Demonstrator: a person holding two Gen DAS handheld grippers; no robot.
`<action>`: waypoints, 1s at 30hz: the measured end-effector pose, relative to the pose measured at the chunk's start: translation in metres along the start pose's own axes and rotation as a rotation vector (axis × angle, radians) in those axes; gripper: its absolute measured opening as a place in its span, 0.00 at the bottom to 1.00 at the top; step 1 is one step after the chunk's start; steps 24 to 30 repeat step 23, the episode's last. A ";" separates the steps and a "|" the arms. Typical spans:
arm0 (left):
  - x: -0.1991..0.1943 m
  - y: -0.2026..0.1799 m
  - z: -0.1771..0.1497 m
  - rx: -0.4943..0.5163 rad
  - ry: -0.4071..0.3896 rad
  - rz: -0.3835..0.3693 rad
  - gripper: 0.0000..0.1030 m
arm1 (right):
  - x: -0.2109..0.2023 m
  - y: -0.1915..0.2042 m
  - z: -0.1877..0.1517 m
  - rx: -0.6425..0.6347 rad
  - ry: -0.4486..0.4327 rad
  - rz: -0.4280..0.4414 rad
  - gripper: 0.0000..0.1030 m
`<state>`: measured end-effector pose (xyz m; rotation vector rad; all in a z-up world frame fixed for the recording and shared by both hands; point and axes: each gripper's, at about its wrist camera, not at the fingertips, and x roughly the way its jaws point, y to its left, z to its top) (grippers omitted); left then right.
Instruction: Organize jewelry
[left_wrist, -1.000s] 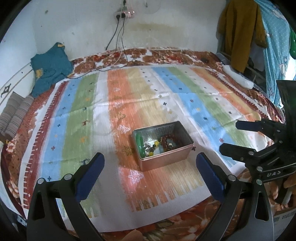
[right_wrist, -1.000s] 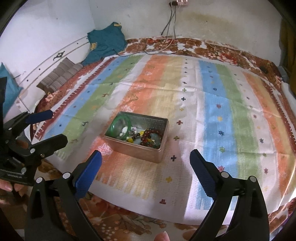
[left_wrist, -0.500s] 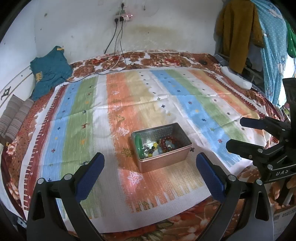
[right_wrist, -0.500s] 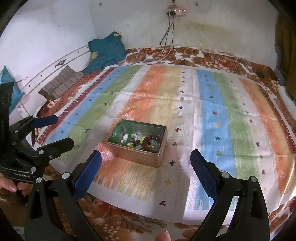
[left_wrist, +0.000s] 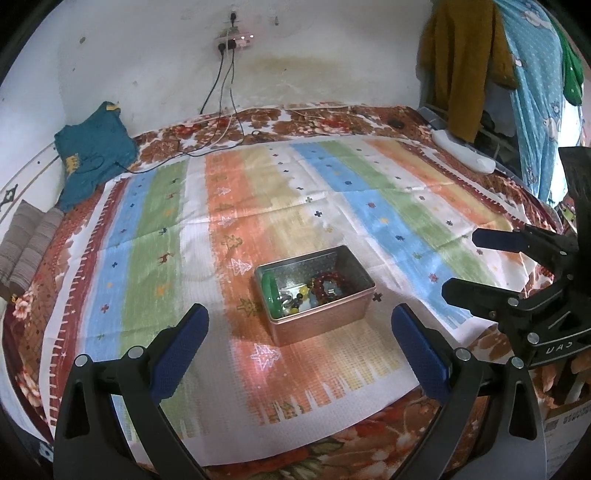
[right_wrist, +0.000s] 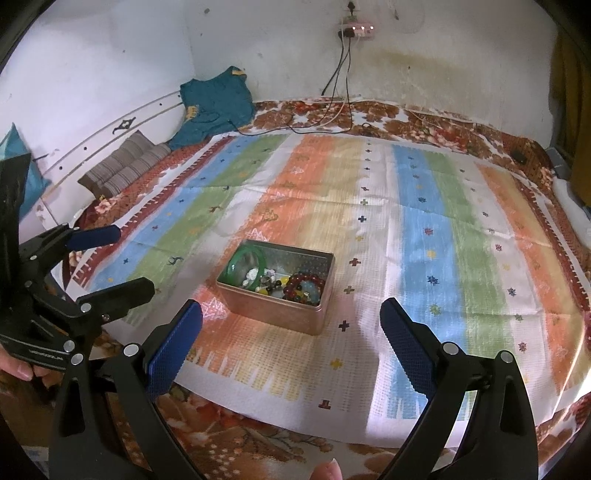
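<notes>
Metal tin (left_wrist: 320, 320) sits open-topped on the striped cloth (left_wrist: 258, 206) spread over the bed, on the orange band near the cloth's front edge. Contents: green bangle (right_wrist: 246, 263) leaning at the tin's left end, dark red bead bracelet (right_wrist: 303, 286) toward the right, small loose beads and a ring between them. Left gripper (left_wrist: 298, 334): jaws wide, nothing held, hovering short of the tin. Right gripper (right_wrist: 291, 330): jaws wide, likewise empty, tin just beyond and between the pads. Left wrist view alone shows hanging clothes (left_wrist: 458, 62) at right and the right gripper from the side. Right wrist view alone shows the bangle's full ring, the left gripper (right_wrist: 107, 266) side-on, and a fingertip at the bottom edge. Both show a teal garment (right_wrist: 214, 103) by the wall.
</notes>
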<state>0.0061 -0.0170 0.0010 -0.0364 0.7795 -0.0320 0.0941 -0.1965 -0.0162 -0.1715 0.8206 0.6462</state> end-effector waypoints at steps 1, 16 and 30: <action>0.000 0.001 0.000 -0.002 0.000 -0.001 0.94 | 0.000 0.000 0.000 -0.001 -0.002 -0.001 0.95; -0.002 0.002 0.000 -0.001 0.000 -0.014 0.94 | -0.004 0.002 0.001 -0.022 -0.024 -0.013 0.95; -0.002 0.006 0.000 -0.027 0.009 -0.015 0.94 | -0.002 0.002 0.001 -0.021 -0.018 -0.019 0.95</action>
